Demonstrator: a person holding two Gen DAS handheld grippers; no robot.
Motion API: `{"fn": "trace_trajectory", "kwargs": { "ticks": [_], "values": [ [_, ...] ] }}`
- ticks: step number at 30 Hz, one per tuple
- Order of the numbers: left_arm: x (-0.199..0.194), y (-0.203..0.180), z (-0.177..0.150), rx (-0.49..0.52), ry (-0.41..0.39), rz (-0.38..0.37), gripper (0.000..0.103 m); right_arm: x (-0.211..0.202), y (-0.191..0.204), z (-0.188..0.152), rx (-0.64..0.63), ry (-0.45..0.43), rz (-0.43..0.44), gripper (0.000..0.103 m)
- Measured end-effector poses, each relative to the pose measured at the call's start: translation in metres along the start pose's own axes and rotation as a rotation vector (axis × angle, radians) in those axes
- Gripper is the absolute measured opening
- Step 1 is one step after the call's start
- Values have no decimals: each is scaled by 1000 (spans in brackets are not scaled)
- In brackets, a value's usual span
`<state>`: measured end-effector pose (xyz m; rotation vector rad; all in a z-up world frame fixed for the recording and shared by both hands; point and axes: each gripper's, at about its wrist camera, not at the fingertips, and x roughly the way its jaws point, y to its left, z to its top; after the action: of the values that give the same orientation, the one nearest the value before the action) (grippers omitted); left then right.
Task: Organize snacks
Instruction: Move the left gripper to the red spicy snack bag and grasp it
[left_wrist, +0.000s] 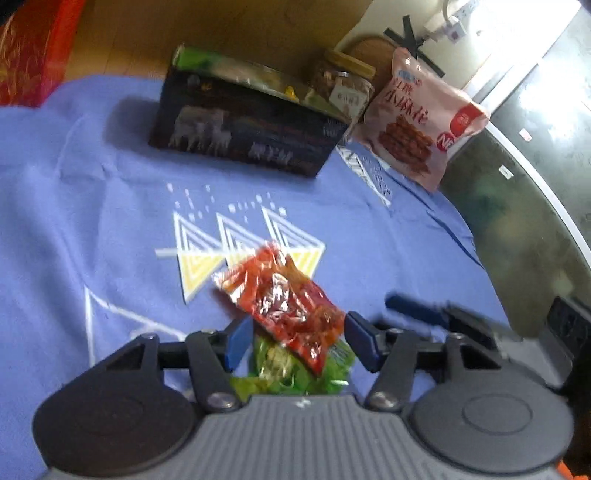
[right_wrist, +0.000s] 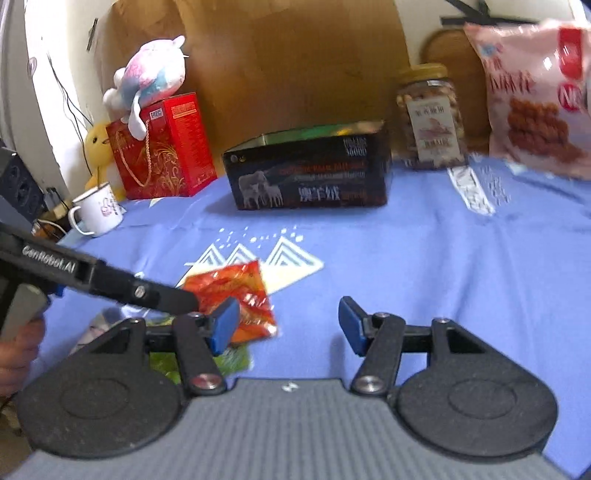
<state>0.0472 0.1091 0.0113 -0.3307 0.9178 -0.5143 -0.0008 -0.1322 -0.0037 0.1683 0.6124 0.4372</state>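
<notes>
A red snack packet (left_wrist: 284, 299) lies on the blue cloth, partly over a green snack packet (left_wrist: 295, 369). My left gripper (left_wrist: 295, 341) is open, its fingers on either side of the near end of both packets. In the right wrist view the red packet (right_wrist: 236, 295) and the green packet (right_wrist: 229, 358) lie at the left. My right gripper (right_wrist: 288, 325) is open and empty; its left finger overlaps the red packet's edge. The left gripper's arm (right_wrist: 110, 280) reaches in from the left. A dark open box (right_wrist: 310, 170) stands further back.
A nut jar (right_wrist: 432, 114) and a pink snack bag (right_wrist: 535, 99) stand at the back right. A red gift box (right_wrist: 166, 147) with plush toys and a white mug (right_wrist: 98, 210) stand at the back left. The table's bare edge (left_wrist: 517, 229) runs along the right.
</notes>
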Motion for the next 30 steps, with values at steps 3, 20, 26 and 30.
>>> {"fn": "trace_trajectory", "kwargs": {
  "ticks": [3,20,26,30],
  "values": [
    [-9,9,11,-30,-61,38,67,-5,3,-3,17,22,52,61],
    [26,11,17,22,-35,48,50,18,-31,2,410,109,291,56],
    [18,15,2,-85,-24,-49,49,24,-47,-1,556,95,364,44],
    [17,11,-5,-91,-38,-58,48,26,-47,-4,549,107,351,23]
  ]
}}
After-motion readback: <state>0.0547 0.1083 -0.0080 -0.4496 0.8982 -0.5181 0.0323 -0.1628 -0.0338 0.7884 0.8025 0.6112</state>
